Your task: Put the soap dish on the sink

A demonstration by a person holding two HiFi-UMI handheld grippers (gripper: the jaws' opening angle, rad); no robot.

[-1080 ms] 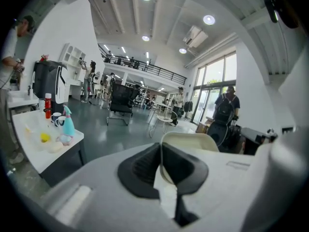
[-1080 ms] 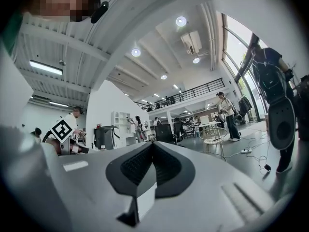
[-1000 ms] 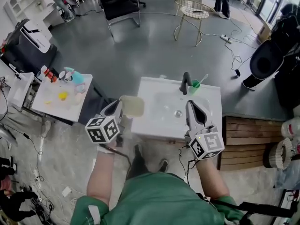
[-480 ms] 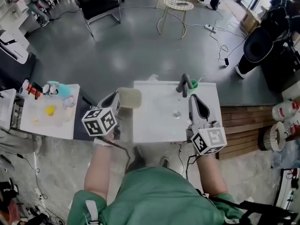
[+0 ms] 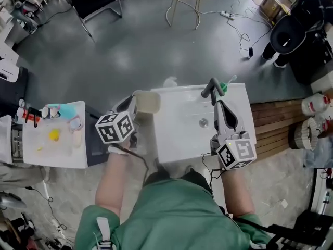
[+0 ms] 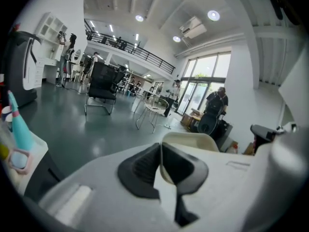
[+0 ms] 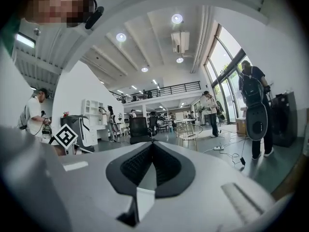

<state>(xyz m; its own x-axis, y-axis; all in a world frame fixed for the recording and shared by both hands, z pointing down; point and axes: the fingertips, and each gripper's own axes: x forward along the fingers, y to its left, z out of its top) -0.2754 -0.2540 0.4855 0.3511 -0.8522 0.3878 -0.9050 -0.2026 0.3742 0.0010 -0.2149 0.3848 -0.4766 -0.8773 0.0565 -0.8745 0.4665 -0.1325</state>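
Since the soap dish has to go on the sink, the left hand-held gripper pinches its rim and holds it by the sink's back left corner. The dish sticks out past the jaw tips. I cannot tell if it touches the sink. The right hand-held gripper hangs over the sink's right side near the tap, pressed together on nothing.

Both forearms extended, left gripper jaws clamp the soap dish, right gripper jaws together.
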